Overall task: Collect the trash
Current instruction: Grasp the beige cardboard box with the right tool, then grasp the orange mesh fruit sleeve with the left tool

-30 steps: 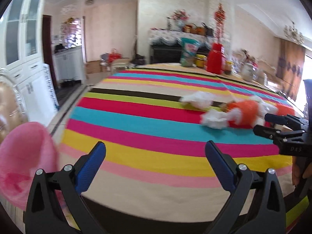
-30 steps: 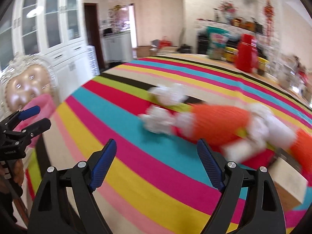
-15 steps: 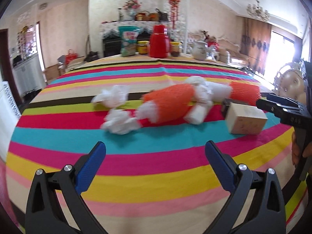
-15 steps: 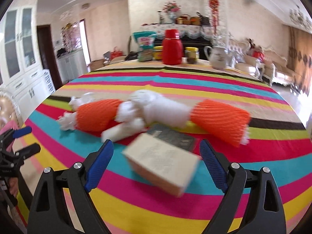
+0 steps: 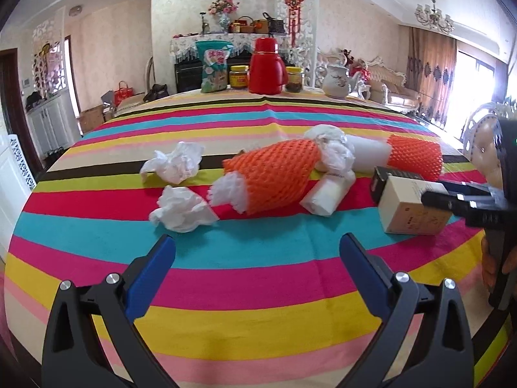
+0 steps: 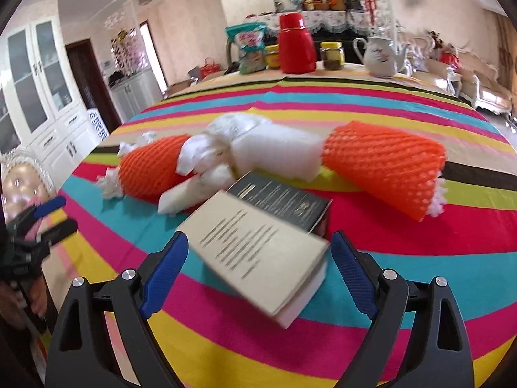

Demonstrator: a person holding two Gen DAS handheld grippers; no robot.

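Note:
Trash lies on the striped tablecloth (image 5: 258, 278): two crumpled tissues (image 5: 182, 208) (image 5: 174, 161), an orange foam net (image 5: 274, 174), a second orange net (image 5: 415, 155), white foam wrap (image 5: 329, 194) and a beige cardboard box (image 5: 408, 210) against a black box (image 5: 379, 176). My left gripper (image 5: 257, 258) is open and empty, just short of the nearer tissue. My right gripper (image 6: 258, 263) is open with the beige box (image 6: 258, 252) between its fingers, apart from both pads. The right gripper also shows at the right of the left wrist view (image 5: 458, 203).
At the table's far edge stand a red thermos (image 5: 266, 66), a snack bag (image 5: 213, 69), two jars (image 5: 239, 77) and a white teapot (image 5: 337, 80). White cabinets (image 6: 45, 103) line the left wall. A sofa (image 5: 387, 90) stands at the right.
Both grippers swung right, from the table's left edge towards the trash pile. The right gripper closed in until the beige box lies between its open fingers.

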